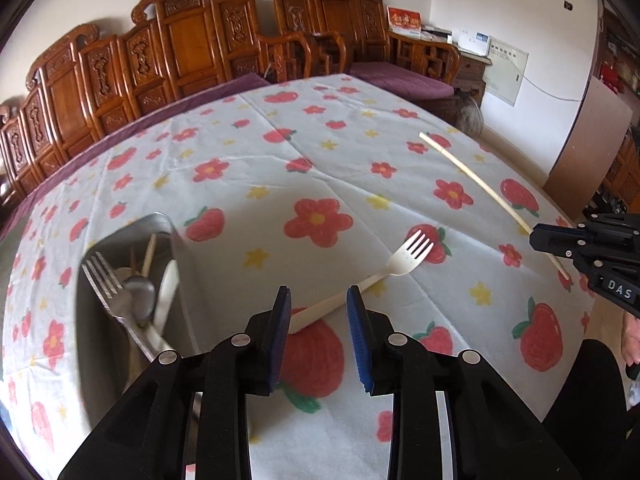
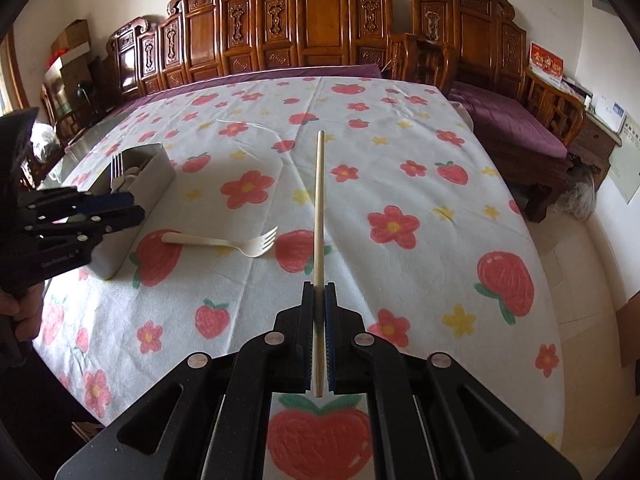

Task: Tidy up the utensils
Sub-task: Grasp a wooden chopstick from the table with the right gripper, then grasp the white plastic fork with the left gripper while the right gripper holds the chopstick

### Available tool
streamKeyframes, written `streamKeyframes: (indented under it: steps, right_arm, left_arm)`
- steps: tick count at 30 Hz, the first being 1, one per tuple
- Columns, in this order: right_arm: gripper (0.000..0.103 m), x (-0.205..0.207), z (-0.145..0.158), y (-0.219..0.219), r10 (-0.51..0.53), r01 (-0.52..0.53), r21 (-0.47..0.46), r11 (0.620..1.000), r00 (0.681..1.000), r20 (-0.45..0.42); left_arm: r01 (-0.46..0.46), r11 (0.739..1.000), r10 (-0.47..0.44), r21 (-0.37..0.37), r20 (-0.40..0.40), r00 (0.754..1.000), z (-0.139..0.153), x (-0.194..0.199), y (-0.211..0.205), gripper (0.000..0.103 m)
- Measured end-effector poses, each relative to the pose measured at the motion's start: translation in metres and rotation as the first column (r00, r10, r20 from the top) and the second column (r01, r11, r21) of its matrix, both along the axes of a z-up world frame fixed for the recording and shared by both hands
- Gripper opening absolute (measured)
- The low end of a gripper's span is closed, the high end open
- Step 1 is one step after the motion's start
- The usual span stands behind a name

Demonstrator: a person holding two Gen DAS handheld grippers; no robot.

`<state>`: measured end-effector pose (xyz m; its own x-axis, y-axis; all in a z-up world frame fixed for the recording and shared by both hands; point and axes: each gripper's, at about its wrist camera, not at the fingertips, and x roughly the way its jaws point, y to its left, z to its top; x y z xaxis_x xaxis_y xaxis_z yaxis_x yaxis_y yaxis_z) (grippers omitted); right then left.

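The right claw (image 2: 319, 292) is clamping one chopstick (image 2: 319, 200). The left claw (image 1: 318, 300) is hanging narrowly parted and empty over one pale fork (image 1: 400, 264), which is lying beside one metal box (image 1: 176, 248) near the bench's left edge.

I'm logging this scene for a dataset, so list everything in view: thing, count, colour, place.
chopstick: 1, pale wood, clamped in right gripper, off the table
plastic fork: 1, cream, lying on tablecloth
metal bin: 1, silver, table's left side, holding a steel fork and other utensils
tablecloth: 1, white with red flowers and strawberries
carved benches: brown wood, along wall
left gripper: black, blue pads, open above fork handle
right gripper: black, shut
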<state>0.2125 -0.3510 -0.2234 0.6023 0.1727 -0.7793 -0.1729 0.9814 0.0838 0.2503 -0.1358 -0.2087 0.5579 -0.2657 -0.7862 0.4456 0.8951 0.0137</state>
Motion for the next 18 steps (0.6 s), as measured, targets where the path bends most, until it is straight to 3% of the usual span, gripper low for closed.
streamKeyframes:
  steps: [4, 12, 18]
  right_arm:
    - [0.006, 0.002, -0.003, -0.006, 0.008, -0.008, -0.009, 1.000, 1.000, 0.005]
    - [0.006, 0.006, -0.009, -0.013, 0.012, -0.012, 0.014, 1.000, 1.000, -0.004]
    - [0.006, 0.007, -0.009, -0.021, 0.005, -0.004, 0.033, 0.999, 1.000, -0.005]
  left_arm:
    - [-0.019, 1.000, 0.018, -0.018, -0.075, 0.997, -0.019, 0.015, -0.011, 0.027]
    - [0.016, 0.999, -0.010, 0.048, -0.130, 0.991, -0.037, 0.033, -0.046, 0.027]
    - [0.040, 0.993, -0.023, 0.107, -0.158, 0.987, -0.051, 0.037, -0.060, 0.040]
